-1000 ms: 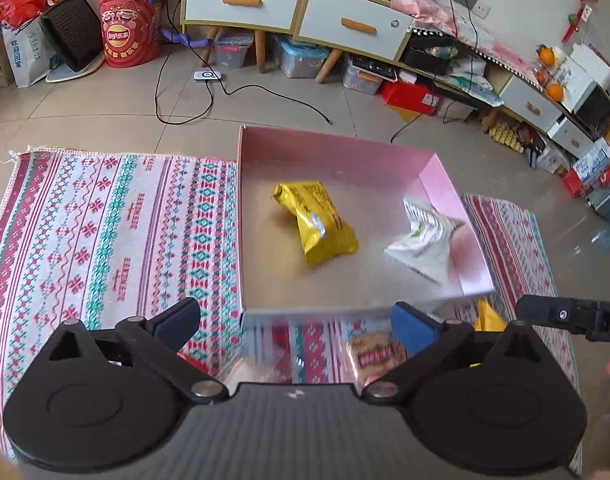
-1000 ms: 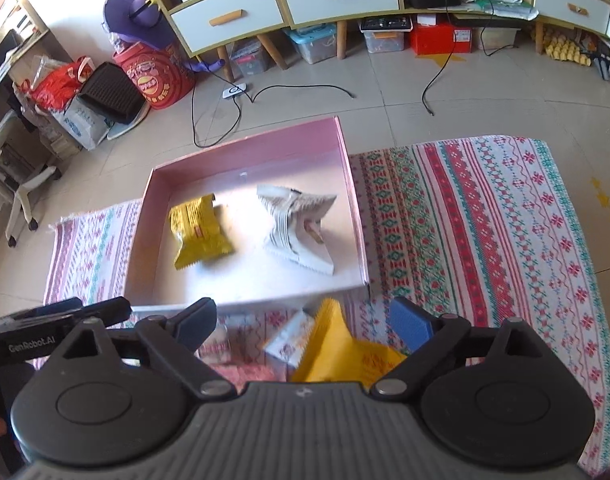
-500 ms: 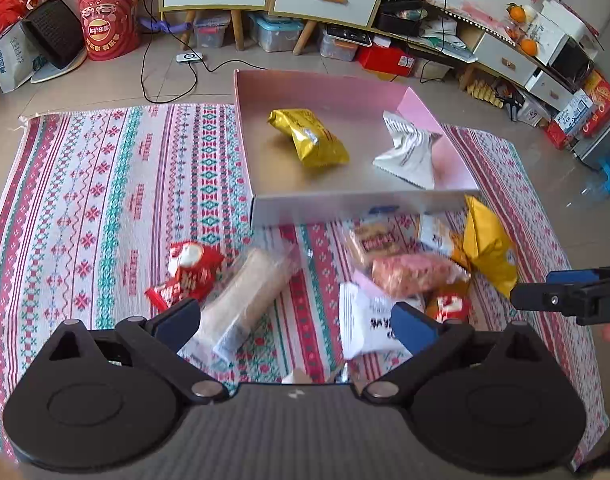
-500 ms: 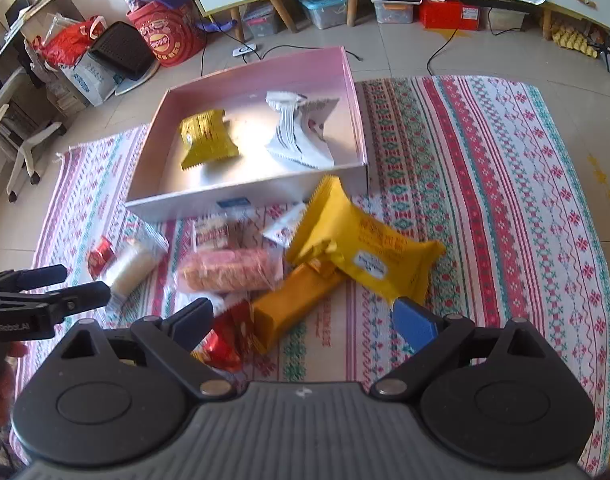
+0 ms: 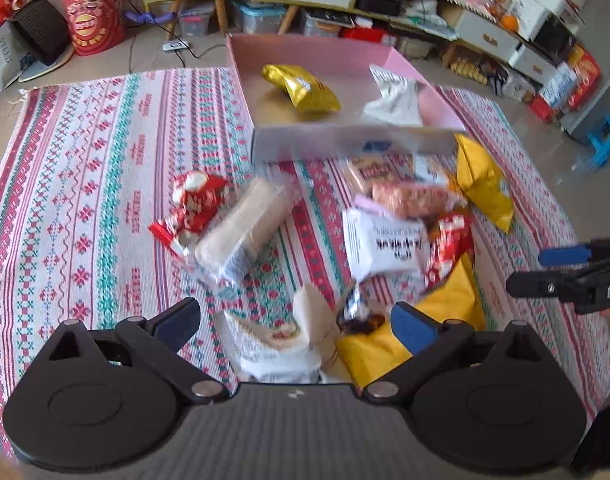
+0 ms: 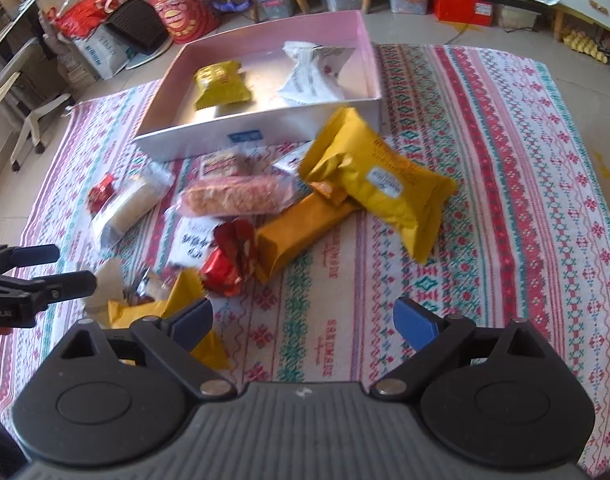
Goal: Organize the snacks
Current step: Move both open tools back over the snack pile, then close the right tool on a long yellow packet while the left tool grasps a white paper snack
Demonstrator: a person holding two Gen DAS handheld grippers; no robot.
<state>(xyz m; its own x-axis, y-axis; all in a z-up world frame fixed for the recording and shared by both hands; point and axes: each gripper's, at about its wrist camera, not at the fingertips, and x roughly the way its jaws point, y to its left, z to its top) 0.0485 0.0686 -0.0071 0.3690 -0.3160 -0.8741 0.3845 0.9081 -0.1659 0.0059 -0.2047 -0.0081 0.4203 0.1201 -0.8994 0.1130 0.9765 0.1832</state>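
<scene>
The left wrist view looks forward and down from above the near edge of the patterned rug, its own left tool filling the bottom of the frame and the pink box at upper centre. The right wrist view faces the same way from further right, with the right tool low in frame. Both share the box, the snack pile below it and the cabinets along the top edge, and each catches the other tool at its side edge.
</scene>
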